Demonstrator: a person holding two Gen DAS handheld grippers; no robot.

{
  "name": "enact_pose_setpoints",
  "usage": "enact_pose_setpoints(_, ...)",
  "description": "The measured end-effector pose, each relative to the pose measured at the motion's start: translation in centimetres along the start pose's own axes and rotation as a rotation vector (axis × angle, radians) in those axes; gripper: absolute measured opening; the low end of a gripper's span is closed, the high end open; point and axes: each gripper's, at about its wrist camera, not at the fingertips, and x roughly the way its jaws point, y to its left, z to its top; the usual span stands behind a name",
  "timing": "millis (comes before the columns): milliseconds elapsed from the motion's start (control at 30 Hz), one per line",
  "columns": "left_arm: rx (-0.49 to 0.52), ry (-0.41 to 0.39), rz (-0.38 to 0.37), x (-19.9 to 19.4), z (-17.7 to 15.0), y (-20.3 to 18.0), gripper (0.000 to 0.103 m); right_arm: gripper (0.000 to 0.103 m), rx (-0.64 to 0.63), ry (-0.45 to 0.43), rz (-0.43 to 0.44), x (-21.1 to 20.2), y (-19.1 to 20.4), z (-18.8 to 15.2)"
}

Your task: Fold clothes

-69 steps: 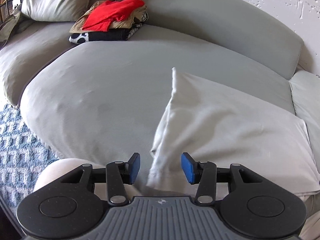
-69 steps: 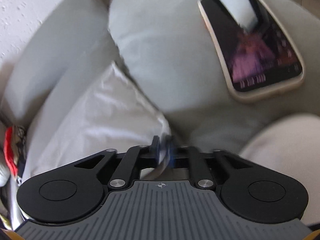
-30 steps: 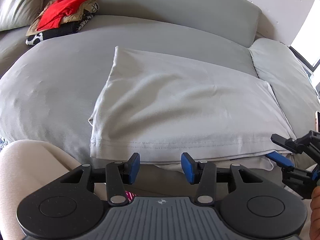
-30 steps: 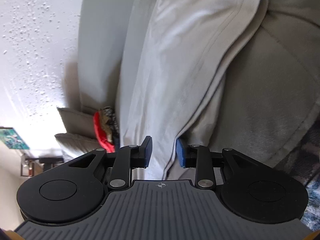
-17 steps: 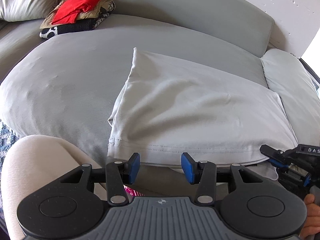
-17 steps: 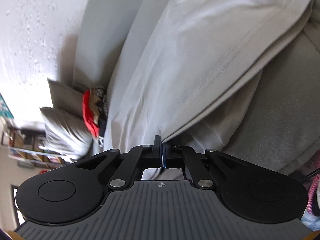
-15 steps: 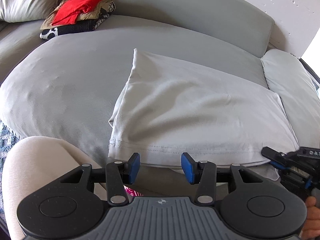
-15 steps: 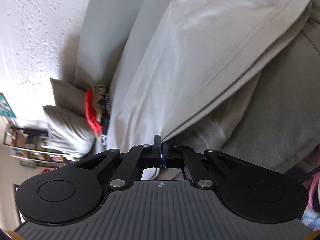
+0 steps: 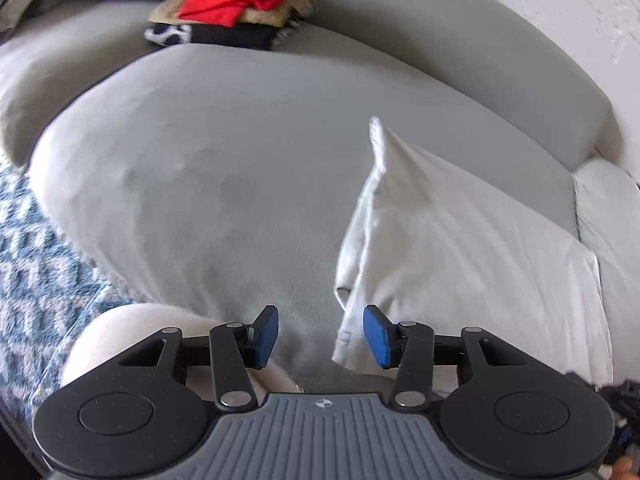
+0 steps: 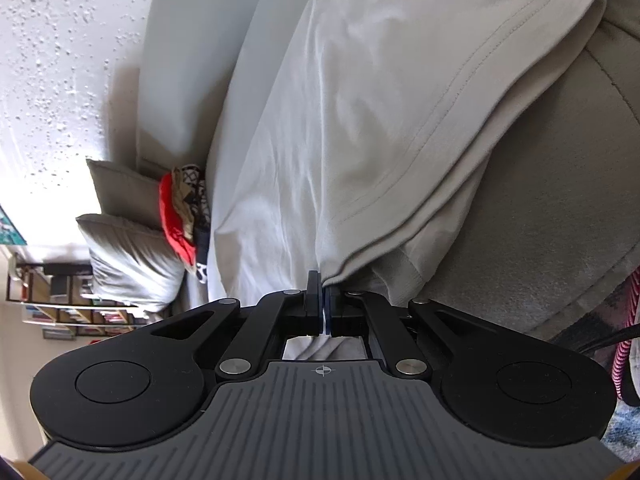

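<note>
A light grey T-shirt (image 9: 460, 240) lies folded on the grey sofa seat (image 9: 200, 160). My left gripper (image 9: 320, 338) is open, and the shirt's near left corner hangs between its blue pads without being pinched. In the right wrist view the same shirt (image 10: 380, 100) stretches away from me. My right gripper (image 10: 322, 308) is shut on the shirt's hem at its near corner. Part of the right gripper (image 9: 624, 412) shows at the lower right edge of the left wrist view.
A stack of folded clothes with a red garment on top (image 9: 240, 4) sits at the back left of the sofa, also visible in the right wrist view (image 10: 180, 216). A cushion (image 10: 132, 260) lies beside it. A blue patterned rug (image 9: 36, 280) is on the floor at left. My knee (image 9: 140, 340) is below.
My left gripper has swung left, so the shirt's left corner now sits between its open pads. My right gripper has stayed shut on the hem.
</note>
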Motion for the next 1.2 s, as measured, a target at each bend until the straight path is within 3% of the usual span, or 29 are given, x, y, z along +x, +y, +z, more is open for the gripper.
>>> enact_pose_setpoints(67, 0.015, 0.029, -0.033, 1.0, 0.0, -0.3, 0.045, 0.001, -0.002, -0.002, -0.002, 0.1, 0.2, 0.0)
enact_pose_setpoints(167, 0.054, 0.039, -0.003, 1.2, -0.1, -0.9, 0.037, 0.001, -0.006, -0.002, -0.004, 0.0, 0.2, -0.1)
enact_pose_setpoints(233, 0.081, 0.041, 0.026, 1.2, -0.2, -1.3, 0.008, 0.001, -0.012, -0.002, -0.008, 0.2, 0.4, -0.1)
enact_pose_setpoints(267, 0.094, 0.041, 0.041, 1.1, -0.2, -1.5, 0.002, 0.001, -0.015, 0.003, -0.011, 0.3, 0.5, -0.2)
enact_pose_setpoints(400, 0.148, 0.045, 0.099, 1.1, -0.4, -2.3, 0.002, 0.006, -0.045, 0.039, -0.044, 0.1, 1.1, -0.2)
enact_pose_setpoints(500, 0.189, 0.047, 0.143, 1.0, -0.5, -2.9, 0.004, 0.024, -0.104, 0.073, -0.115, -0.5, 2.3, -0.4)
enact_pose_setpoints(533, 0.202, 0.048, 0.157, 1.0, -0.5, -3.1, 0.006, 0.037, -0.140, 0.066, -0.136, -1.1, 3.0, -0.6)
enact_pose_setpoints(567, 0.216, 0.048, 0.172, 1.0, -0.6, -3.3, 0.010, 0.038, -0.175, 0.059, -0.158, -1.8, 3.7, -0.8)
enact_pose_setpoints(667, 0.254, -0.006, 0.241, -0.2, -1.1, -4.2, 0.029, 0.033, -0.305, -0.036, -0.197, -4.5, 5.7, -1.3)
enact_pose_setpoints(733, 0.264, -0.050, 0.176, -0.9, -1.4, -5.4, 0.029, 0.021, -0.398, -0.121, -0.215, -6.5, 7.0, -1.6)
enact_pose_setpoints(833, 0.274, -0.104, 0.045, -1.5, -1.7, -7.3, 0.029, 0.021, -0.512, -0.200, -0.277, -4.6, 7.8, -0.1)
enact_pose_setpoints(933, 0.339, -0.139, 0.027, 1.2, -1.9, -10.6, 0.030, 0.019, -0.629, -0.201, -0.260, -0.8, 7.9, 0.8)
enact_pose_setpoints(1000, 0.379, -0.150, 0.055, 3.1, -2.0, -12.1, 0.019, 0.011, -0.754, -0.205, -0.353, 0.8, 7.6, 0.0)
enact_pose_setpoints(1033, 0.384, -0.141, 0.103, 3.5, -1.9, -11.6, 0.018, 0.000, -0.813, -0.208, -0.400, 1.6, 7.4, -0.4)
enact_pose_setpoints(1133, 0.398, -0.114, 0.247, 4.7, -1.8, -10.4, 0.017, 0.000, -0.773, -0.381, -0.622, -0.9, 5.5, 0.5)
enact_pose_setpoints(1200, 0.397, -0.096, 0.323, 5.2, -1.6, -9.4, 0.015, 0.001, -0.646, -0.411, -0.754, -2.2, 3.3, 3.1)
